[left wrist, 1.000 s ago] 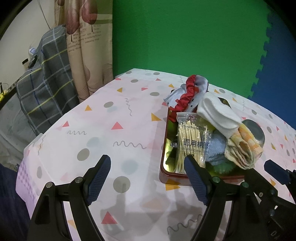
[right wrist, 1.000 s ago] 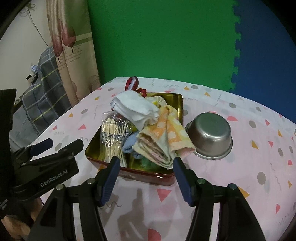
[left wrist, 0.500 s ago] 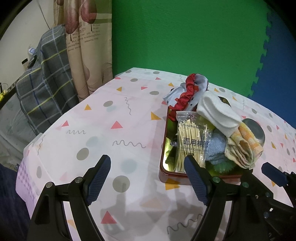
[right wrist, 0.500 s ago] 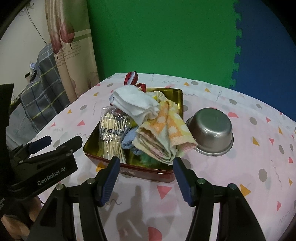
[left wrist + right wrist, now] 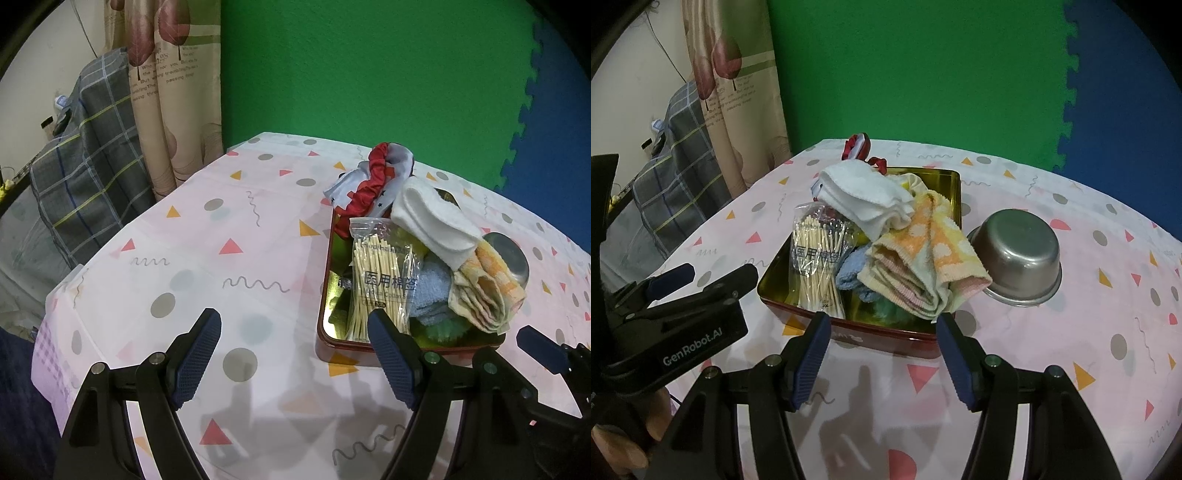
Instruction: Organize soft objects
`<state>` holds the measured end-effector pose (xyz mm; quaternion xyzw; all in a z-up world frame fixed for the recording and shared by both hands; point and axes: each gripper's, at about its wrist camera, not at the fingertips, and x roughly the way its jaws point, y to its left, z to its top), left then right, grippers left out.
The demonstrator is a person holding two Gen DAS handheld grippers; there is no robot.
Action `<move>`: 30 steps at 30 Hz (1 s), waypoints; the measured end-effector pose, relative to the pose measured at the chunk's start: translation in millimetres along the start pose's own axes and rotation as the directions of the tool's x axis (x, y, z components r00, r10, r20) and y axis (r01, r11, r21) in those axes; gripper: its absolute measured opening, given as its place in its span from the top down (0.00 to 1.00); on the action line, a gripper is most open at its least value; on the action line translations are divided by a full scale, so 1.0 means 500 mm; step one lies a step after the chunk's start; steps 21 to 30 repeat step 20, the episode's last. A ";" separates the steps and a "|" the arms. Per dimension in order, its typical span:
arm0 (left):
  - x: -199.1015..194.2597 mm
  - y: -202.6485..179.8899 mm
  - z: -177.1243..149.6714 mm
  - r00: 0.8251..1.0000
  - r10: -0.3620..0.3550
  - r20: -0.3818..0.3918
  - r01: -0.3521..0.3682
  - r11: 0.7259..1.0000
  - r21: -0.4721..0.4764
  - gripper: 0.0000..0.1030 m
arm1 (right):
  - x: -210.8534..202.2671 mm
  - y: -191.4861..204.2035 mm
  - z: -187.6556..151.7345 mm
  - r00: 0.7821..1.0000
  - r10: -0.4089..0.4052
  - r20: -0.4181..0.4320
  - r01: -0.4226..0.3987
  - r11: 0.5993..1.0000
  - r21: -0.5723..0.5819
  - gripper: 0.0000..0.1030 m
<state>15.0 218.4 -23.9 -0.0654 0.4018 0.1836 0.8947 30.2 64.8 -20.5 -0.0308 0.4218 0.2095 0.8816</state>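
Observation:
A red-walled tin with a gold inside (image 5: 886, 334) (image 5: 324, 295) stands on the patterned tablecloth, piled with soft things. In it are a white folded cloth (image 5: 864, 201) (image 5: 432, 225), an orange-yellow dotted towel (image 5: 923, 258) (image 5: 484, 291), a blue cloth (image 5: 849, 275) (image 5: 432, 291) and a bag of cotton swabs (image 5: 816, 258) (image 5: 380, 280). A red and grey scrunchie (image 5: 369, 184) (image 5: 857, 146) hangs over the far rim. My right gripper (image 5: 884, 350) is open and empty just before the tin's near wall. My left gripper (image 5: 295, 354) is open and empty over bare cloth, left of the tin.
A steel bowl (image 5: 1019, 254) (image 5: 513, 254) sits right of the tin. Green and blue foam mats back the table. A curtain and a plaid cloth (image 5: 88, 177) hang past the left edge. A hand (image 5: 620, 443) holds the left gripper (image 5: 701, 282).

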 end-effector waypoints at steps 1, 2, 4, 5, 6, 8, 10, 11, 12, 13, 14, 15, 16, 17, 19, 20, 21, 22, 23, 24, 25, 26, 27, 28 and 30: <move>0.000 0.000 0.000 1.000 -0.001 0.000 0.001 1.000 0.000 0.24 | 0.000 0.000 0.000 1.000 -0.001 0.000 0.001 1.000 -0.001 0.41; 0.000 0.000 0.000 1.000 -0.001 -0.001 0.001 1.000 0.002 0.24 | 0.000 0.001 0.000 1.000 -0.001 -0.001 0.001 1.000 -0.002 0.41; 0.001 -0.002 -0.001 1.000 0.000 0.000 0.000 1.000 0.004 0.24 | 0.001 0.003 -0.001 1.000 -0.001 -0.002 0.001 1.000 -0.003 0.41; 0.001 -0.002 0.000 1.000 -0.002 -0.002 0.002 1.000 0.005 0.24 | 0.001 0.004 -0.002 1.000 0.000 -0.003 0.000 1.000 -0.005 0.41; 0.002 -0.003 0.000 1.000 -0.003 -0.002 0.003 1.000 0.007 0.24 | 0.002 0.004 -0.002 1.000 0.000 -0.004 0.000 1.000 -0.006 0.41; 0.003 -0.003 -0.001 1.000 -0.004 -0.001 0.004 1.000 0.006 0.24 | 0.003 0.006 -0.003 1.000 -0.001 -0.006 0.001 1.000 -0.009 0.41; 0.003 -0.004 -0.001 1.000 -0.010 -0.002 0.010 1.000 0.008 0.24 | 0.004 0.007 -0.004 1.000 0.001 -0.007 -0.001 1.000 -0.009 0.41; 0.002 -0.004 -0.001 1.000 -0.010 0.001 0.010 1.000 0.008 0.24 | 0.005 0.006 -0.004 1.000 0.000 -0.007 0.000 1.000 -0.009 0.41; 0.002 -0.004 -0.002 1.000 -0.012 0.005 0.012 1.000 0.009 0.24 | 0.004 0.006 -0.004 1.000 0.000 -0.008 0.000 1.000 -0.009 0.41; 0.001 -0.005 -0.002 1.000 -0.016 0.010 0.016 1.000 0.012 0.24 | 0.005 0.006 -0.005 1.000 0.000 -0.008 0.000 1.000 -0.008 0.41; 0.000 -0.005 -0.001 1.000 -0.017 0.013 0.017 1.000 0.013 0.24 | 0.005 0.006 -0.005 1.000 0.001 -0.008 -0.001 1.000 -0.007 0.41; -0.002 -0.005 0.000 1.000 -0.020 0.016 0.020 1.000 0.013 0.24 | 0.004 0.006 -0.006 1.000 0.001 -0.008 -0.001 1.000 -0.006 0.41; -0.001 -0.006 -0.001 1.000 -0.026 0.016 0.025 1.000 0.014 0.24 | 0.005 0.005 -0.006 1.000 0.000 -0.009 0.000 1.000 -0.005 0.41; -0.002 -0.006 0.000 1.000 -0.025 0.016 0.025 1.000 0.014 0.24 | 0.004 0.006 -0.006 1.000 0.001 -0.008 -0.001 1.000 -0.005 0.41; -0.003 -0.007 0.000 1.000 -0.026 0.012 0.026 1.000 0.017 0.24 | 0.005 0.006 -0.006 1.000 0.000 -0.008 0.000 1.000 -0.007 0.41; -0.004 -0.006 0.000 1.000 -0.026 0.013 0.025 1.000 0.016 0.24 | 0.005 0.006 -0.006 1.000 0.000 -0.007 0.000 1.000 -0.007 0.41; -0.004 -0.006 0.000 1.000 -0.026 0.013 0.025 1.000 0.016 0.24 | 0.005 0.006 -0.006 1.000 0.000 -0.007 0.000 1.000 -0.007 0.41; -0.004 -0.006 0.000 1.000 -0.026 0.013 0.025 1.000 0.016 0.24 | 0.005 0.006 -0.006 1.000 0.000 -0.007 0.000 1.000 -0.007 0.41; -0.004 -0.006 0.000 1.000 -0.026 0.013 0.025 1.000 0.016 0.24 | 0.005 0.006 -0.006 1.000 0.000 -0.007 0.000 1.000 -0.007 0.41; -0.004 -0.006 0.000 1.000 -0.026 0.013 0.025 1.000 0.016 0.24 | 0.005 0.006 -0.006 1.000 0.000 -0.007 0.000 1.000 -0.007 0.41; -0.004 -0.006 0.000 1.000 -0.026 0.013 0.025 1.000 0.016 0.24 | 0.005 0.006 -0.006 1.000 0.000 -0.007 0.000 1.000 -0.007 0.41; -0.004 -0.006 0.000 1.000 -0.026 0.013 0.025 1.000 0.016 0.24 | 0.005 0.006 -0.006 1.000 0.000 -0.007 0.000 1.000 -0.007 0.41; -0.004 -0.006 0.000 1.000 -0.026 0.013 0.025 1.000 0.016 0.24 | 0.005 0.006 -0.006 1.000 0.000 -0.007 0.000 1.000 -0.007 0.41; -0.004 -0.006 0.000 1.000 -0.026 0.013 0.025 1.000 0.016 0.24 | 0.005 0.006 -0.006 1.000 0.000 -0.007 0.000 1.000 -0.007 0.41; -0.004 -0.006 0.000 1.000 -0.026 0.013 0.025 1.000 0.016 0.24 | 0.005 0.006 -0.006 1.000 0.000 -0.007 0.000 1.000 -0.007 0.41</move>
